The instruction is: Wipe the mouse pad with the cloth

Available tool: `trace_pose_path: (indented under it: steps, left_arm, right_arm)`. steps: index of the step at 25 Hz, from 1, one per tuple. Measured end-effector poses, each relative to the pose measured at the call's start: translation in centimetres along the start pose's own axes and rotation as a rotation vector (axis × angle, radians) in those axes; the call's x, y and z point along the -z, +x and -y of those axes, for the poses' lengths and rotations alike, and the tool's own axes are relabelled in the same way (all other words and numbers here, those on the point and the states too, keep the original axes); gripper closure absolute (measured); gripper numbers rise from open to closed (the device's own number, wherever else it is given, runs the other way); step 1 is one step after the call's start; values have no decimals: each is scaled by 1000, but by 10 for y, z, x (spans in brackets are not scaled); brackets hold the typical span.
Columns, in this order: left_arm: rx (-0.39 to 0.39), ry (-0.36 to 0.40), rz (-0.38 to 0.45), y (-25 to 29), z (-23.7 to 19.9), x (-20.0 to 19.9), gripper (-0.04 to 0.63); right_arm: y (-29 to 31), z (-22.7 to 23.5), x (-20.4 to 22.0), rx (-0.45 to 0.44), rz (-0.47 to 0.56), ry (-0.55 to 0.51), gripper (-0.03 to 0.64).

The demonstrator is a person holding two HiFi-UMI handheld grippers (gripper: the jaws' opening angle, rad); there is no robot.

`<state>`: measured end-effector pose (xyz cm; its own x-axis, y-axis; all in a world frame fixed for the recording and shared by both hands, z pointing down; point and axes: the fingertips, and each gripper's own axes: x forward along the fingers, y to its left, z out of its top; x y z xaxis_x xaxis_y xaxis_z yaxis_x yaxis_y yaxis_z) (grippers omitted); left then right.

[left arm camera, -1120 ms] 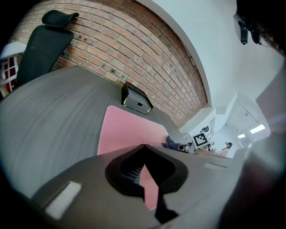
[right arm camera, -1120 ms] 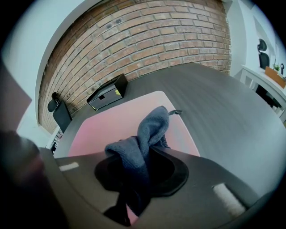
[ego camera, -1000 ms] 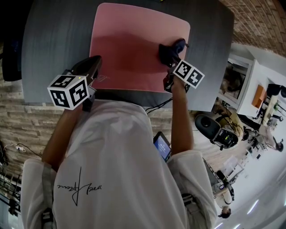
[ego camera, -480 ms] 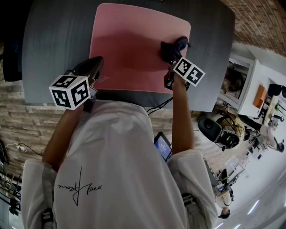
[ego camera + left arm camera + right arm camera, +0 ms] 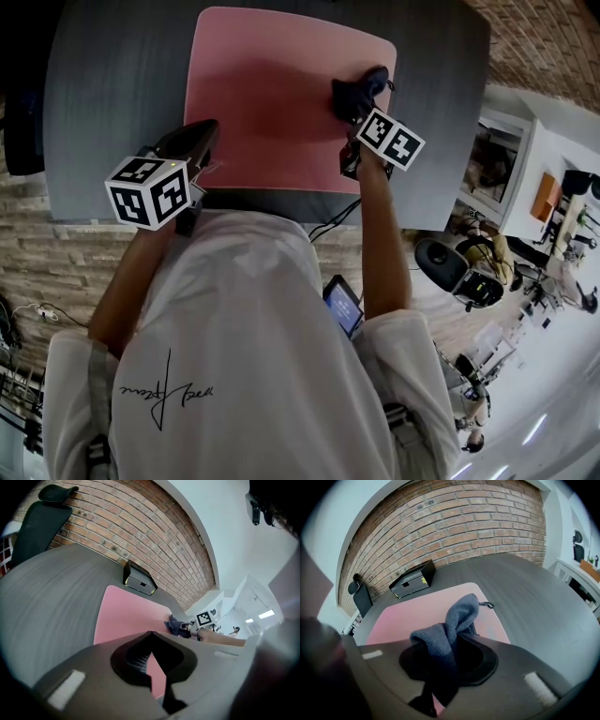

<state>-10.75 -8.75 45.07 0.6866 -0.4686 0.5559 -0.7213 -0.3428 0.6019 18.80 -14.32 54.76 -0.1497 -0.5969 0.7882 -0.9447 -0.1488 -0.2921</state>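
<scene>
A pink mouse pad (image 5: 272, 94) lies on the dark grey table (image 5: 112, 94). My right gripper (image 5: 354, 105) is over the pad's right side, shut on a dark blue-grey cloth (image 5: 356, 89) that rests bunched on the pad. In the right gripper view the cloth (image 5: 445, 630) rises folded from between the jaws, with the pad (image 5: 417, 613) beyond it. My left gripper (image 5: 199, 139) sits at the pad's near left corner, its jaws closed with a pink strip of pad (image 5: 126, 616) between them. From the left gripper (image 5: 150, 656) view the cloth (image 5: 172, 625) shows far right.
A black box (image 5: 138, 578) stands at the far edge of the table, beyond the pad, also seen as the box (image 5: 412, 584) in the right gripper view. A black office chair (image 5: 47, 508) stands by the brick wall. A phone (image 5: 340, 305) hangs at my waist.
My right gripper has slid the cloth a little farther away along the pad's right side. The left gripper has stayed in place.
</scene>
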Motion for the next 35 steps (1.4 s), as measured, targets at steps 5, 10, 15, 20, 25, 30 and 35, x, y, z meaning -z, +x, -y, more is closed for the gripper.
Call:
trace_pose_path:
  steps: [5, 10, 15, 20, 25, 30, 35]
  left_arm:
    - [-5, 2, 1, 0, -2, -1, 583]
    - [-10, -6, -1, -1, -4, 1, 583]
    - [-10, -12, 3, -1, -5, -1, 583]
    - [-1, -17, 0, -1, -5, 0, 583]
    - [-2, -19, -1, 0, -5, 0, 583]
    - [-6, -28, 8, -1, -8, -2, 583]
    - [-6, -28, 6, -2, -8, -1, 583]
  right_arm:
    - [4, -7, -4, -12, 8, 5, 528]
    - [9, -17, -6, -23, 5, -18, 528]
    - [12, -26, -7, -25, 8, -37, 526]
    - [17, -35, -8, -39, 11, -39, 526]
    - [22, -49, -8, -53, 8, -57, 526]
    - [28, -67, -7, -78, -1, -73, 526]
    - [30, -80, -6, -94, -7, -89, 526]
